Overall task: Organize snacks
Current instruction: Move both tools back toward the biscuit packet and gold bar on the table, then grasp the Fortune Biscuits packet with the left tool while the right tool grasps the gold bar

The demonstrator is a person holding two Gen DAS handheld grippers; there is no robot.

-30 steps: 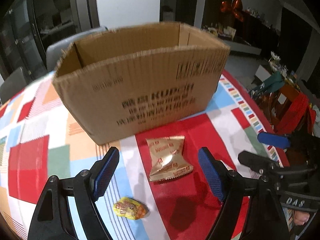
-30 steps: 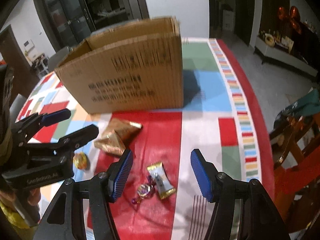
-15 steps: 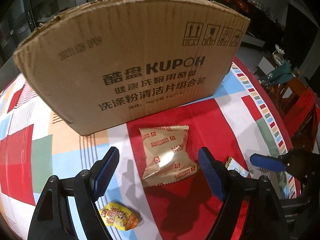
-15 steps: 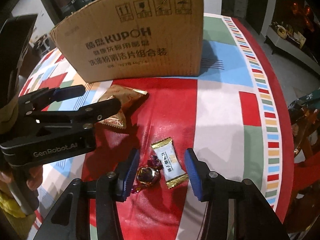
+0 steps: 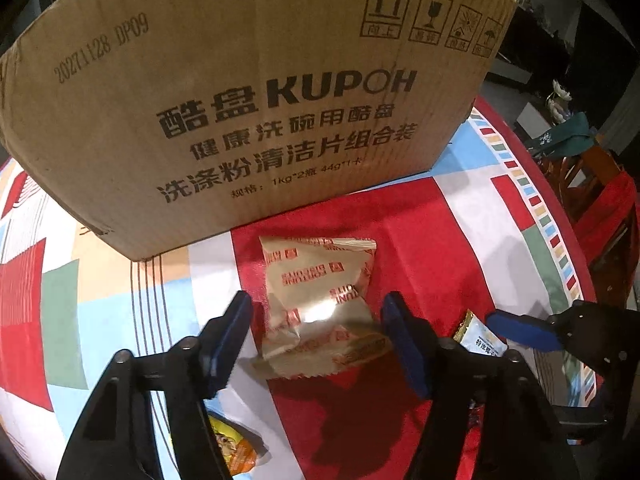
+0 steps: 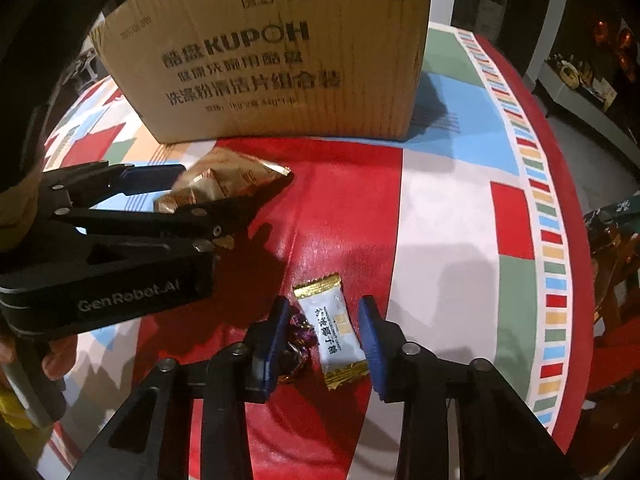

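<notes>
Left gripper fingers closing around gold foil biscuit packet, pads apart from it; right gripper fingers closing around white gold-ended candy wrapper, not yet pinching

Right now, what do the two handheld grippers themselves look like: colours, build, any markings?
Both are black plastic clamp-style tools with two angular fingers tipped by blue ribbed pads. Silver rivets dot the finger linkages. The left gripper shows, in the right wrist view, white "GenRobot.AI" lettering on its body. The right gripper shows no marking. No cables visible; a bit of yellow sleeve shows at the frame's lower left edge.
</notes>
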